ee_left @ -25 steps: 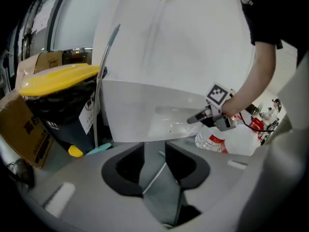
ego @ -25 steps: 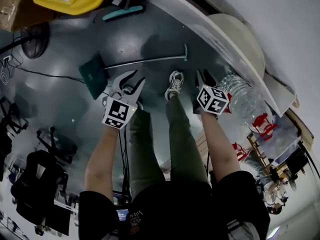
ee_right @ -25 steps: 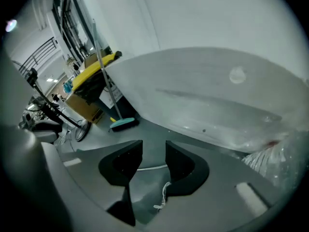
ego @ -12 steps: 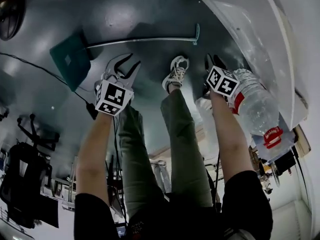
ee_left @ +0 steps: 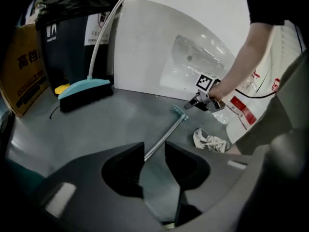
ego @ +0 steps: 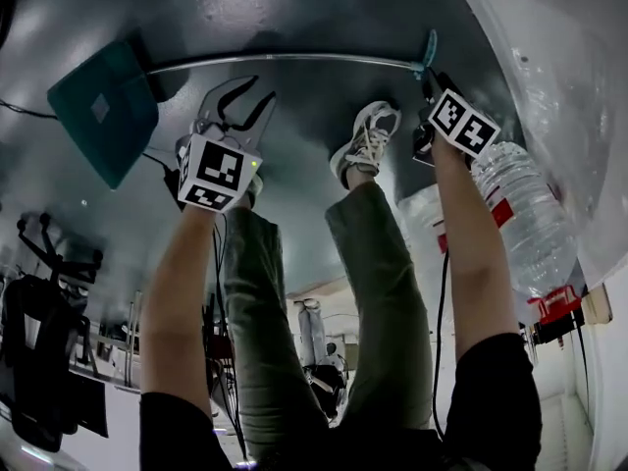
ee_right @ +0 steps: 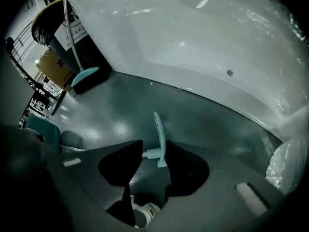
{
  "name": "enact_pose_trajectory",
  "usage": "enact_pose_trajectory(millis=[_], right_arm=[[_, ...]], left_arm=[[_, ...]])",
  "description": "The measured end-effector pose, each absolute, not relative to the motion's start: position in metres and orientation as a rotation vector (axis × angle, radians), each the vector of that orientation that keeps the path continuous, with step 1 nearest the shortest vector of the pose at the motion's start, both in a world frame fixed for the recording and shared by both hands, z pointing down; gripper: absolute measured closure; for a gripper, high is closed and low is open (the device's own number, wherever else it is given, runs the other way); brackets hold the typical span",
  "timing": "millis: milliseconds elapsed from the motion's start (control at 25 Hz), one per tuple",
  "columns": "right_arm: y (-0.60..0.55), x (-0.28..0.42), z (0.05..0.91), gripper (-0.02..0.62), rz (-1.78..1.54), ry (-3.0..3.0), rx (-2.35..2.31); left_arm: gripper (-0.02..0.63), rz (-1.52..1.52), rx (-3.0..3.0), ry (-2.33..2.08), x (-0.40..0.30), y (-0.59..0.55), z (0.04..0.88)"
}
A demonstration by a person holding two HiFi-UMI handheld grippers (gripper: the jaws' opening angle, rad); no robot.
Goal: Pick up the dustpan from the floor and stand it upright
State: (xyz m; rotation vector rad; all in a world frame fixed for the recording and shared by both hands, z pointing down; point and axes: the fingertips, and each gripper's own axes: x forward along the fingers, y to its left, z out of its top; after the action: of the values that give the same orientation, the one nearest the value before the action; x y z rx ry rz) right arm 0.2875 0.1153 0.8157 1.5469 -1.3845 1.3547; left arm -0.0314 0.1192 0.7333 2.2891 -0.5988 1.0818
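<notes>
The dustpan lies flat on the dark floor. Its teal pan (ego: pixel 98 111) is at the left, and its long metal handle (ego: pixel 285 60) runs right to a teal grip (ego: pixel 430 49). My right gripper (ego: pixel 430 84) is open just short of that grip. In the right gripper view the teal grip (ee_right: pixel 158 139) stands crosswise between the tips of that gripper (ee_right: pixel 153 151), not clamped. My left gripper (ego: pixel 235 101) hangs open just short of the middle of the handle. In the left gripper view the handle (ee_left: pixel 164 137) shows through the gap of that gripper (ee_left: pixel 154 153).
The person's shoe (ego: pixel 365 143) stands on the floor between the grippers. Big water bottles (ego: pixel 520 214) and a white curved wall (ee_right: pixel 193 42) close off the right. A teal broom (ee_left: pixel 84 88) leans by a black bin (ee_left: pixel 72 37). A desk chair (ego: pixel 39 312) is at the lower left.
Both grippers have come nearer to the dustpan as the person leaned in. The right gripper has reached the handle's teal end, and the left one is now close to the handle's middle.
</notes>
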Motion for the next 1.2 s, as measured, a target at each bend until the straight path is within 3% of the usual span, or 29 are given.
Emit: enact_pose_trajectory(millis=[520,560,680,1200], right_arm=[[0.092,0.299,0.875,0.459,1.28,-1.363,1.503],[0.091,0.299,0.875,0.522,1.267,-1.359,1.493],[0.091,0.299,0.872,0.531,1.23,-1.357,1.47],[0.047,0.284,0.741,0.531,0.957,-1.539,1.566]], left_arm=[[0.463,1.087,2.291,-0.575,-0.031,0.11,0.785],[0.463,1.091,2.286,-0.573,-0.032,0.111,0.785],[0.463,1.099,2.283,-0.565,-0.034,0.11,0.784],[0.463,1.012,2.306,-0.664,-0.033,0.079,0.714]])
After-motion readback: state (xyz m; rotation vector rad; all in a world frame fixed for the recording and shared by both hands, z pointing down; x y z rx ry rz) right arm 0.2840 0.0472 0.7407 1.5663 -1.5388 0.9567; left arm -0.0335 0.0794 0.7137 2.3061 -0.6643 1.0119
